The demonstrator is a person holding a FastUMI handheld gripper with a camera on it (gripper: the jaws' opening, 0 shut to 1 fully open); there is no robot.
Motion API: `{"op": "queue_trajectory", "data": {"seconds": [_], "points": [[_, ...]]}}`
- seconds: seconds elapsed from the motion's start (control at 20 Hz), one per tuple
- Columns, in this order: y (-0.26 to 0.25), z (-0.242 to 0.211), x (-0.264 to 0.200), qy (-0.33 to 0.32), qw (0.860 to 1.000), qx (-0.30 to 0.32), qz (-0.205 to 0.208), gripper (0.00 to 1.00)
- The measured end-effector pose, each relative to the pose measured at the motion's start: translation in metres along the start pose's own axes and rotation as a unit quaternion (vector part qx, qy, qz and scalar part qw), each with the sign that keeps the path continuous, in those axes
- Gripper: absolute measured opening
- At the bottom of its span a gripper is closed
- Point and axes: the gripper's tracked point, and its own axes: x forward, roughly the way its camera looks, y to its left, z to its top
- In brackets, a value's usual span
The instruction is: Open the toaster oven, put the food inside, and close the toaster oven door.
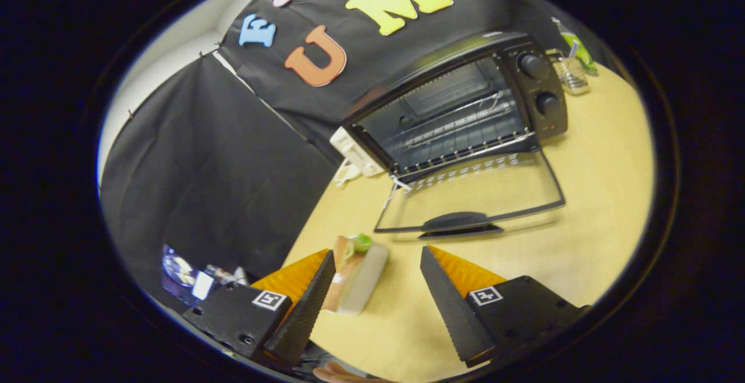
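A black toaster oven (527, 89) stands at the back of the pale wooden table (593, 197), beyond the fingers. Its glass door (471, 194) lies folded down flat toward me, handle nearest, and a wire rack (460, 133) shows in the open cavity. A sandwich (356, 275) with a bit of green lettuce lies on the table between the fingers, close against the left one. My gripper (377, 261) is open above the table, the sandwich not pressed by both fingers.
A white power strip (356, 151) with its cable lies left of the oven. A clear jar (570, 73) and a green packet (576, 42) stand at the oven's right. The table's left edge runs beside the sandwich, with dark cloth beyond it.
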Motion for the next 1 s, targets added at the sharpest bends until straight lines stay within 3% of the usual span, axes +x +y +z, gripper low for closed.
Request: {"op": "queue_trajectory", "data": {"seconds": [0.1, 0.35, 0.5, 0.75, 1.0], "points": [[0.01, -0.009, 0.005, 0.029, 0.999, 0.019, 0.02, 0.96], [0.019, -0.035, 0.03, 0.112, 0.992, 0.055, 0.02, 0.89], [0.011, -0.035, 0.046, 0.139, 0.988, 0.071, -0.01, 0.81], [0.014, -0.039, 0.05, 0.156, 0.982, 0.105, -0.012, 0.44], [0.024, -0.037, 0.041, 0.145, 0.982, 0.117, -0.001, 0.36]]}}
